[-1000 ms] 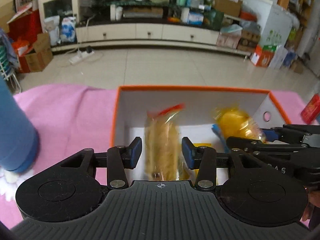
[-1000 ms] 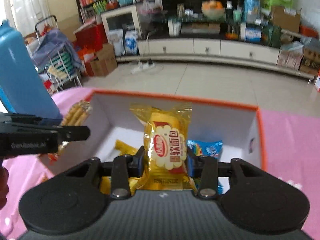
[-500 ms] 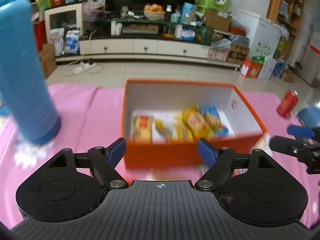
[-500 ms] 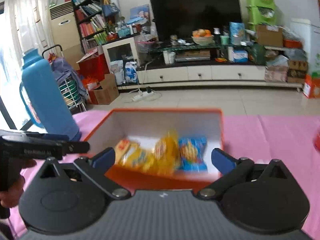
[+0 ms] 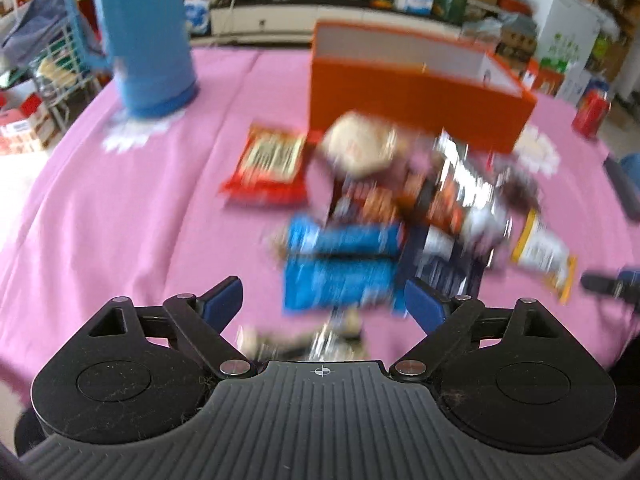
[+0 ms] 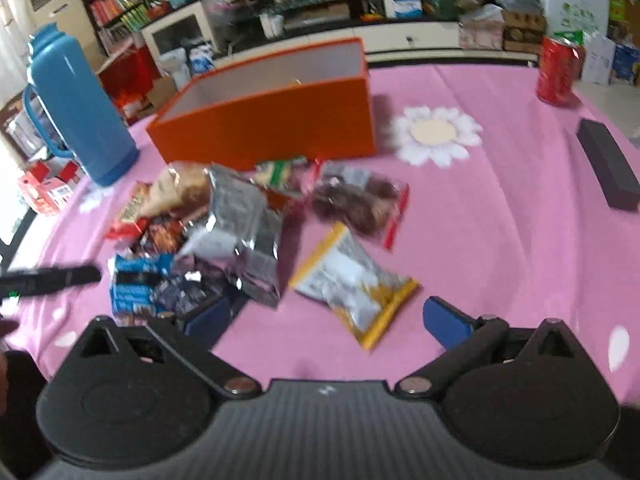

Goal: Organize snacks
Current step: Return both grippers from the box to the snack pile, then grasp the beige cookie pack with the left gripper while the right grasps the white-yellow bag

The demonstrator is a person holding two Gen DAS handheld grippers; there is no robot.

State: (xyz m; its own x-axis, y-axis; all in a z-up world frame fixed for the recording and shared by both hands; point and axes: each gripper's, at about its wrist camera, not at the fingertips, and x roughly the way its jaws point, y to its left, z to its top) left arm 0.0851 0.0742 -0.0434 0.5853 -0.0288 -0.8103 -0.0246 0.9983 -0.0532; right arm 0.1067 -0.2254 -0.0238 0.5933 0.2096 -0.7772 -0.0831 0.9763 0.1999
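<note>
The snacks (image 6: 248,232) lie heaped on the pink cloth (image 6: 500,216), just in front of the orange box (image 6: 276,120). The yellow pack (image 6: 352,280) lies nearest the right gripper (image 6: 326,316), whose jaws are spread and empty. The left gripper (image 5: 322,294) is opening, empty, above the blue pack (image 5: 340,272).

You are looking at a pink cloth (image 6: 500,240) with white flowers on it. The box (image 6: 272,124) is showing orange outside and white inside. The flask (image 6: 76,104) is looking all blue, and the can (image 6: 558,70) red. One packet (image 6: 244,232) is shining silver, one (image 6: 352,280) is showing yellow and white, one (image 5: 340,264) blue, one (image 5: 268,164) red. Your gripper pads (image 6: 444,320) are showing dark blue on black arms.
</note>
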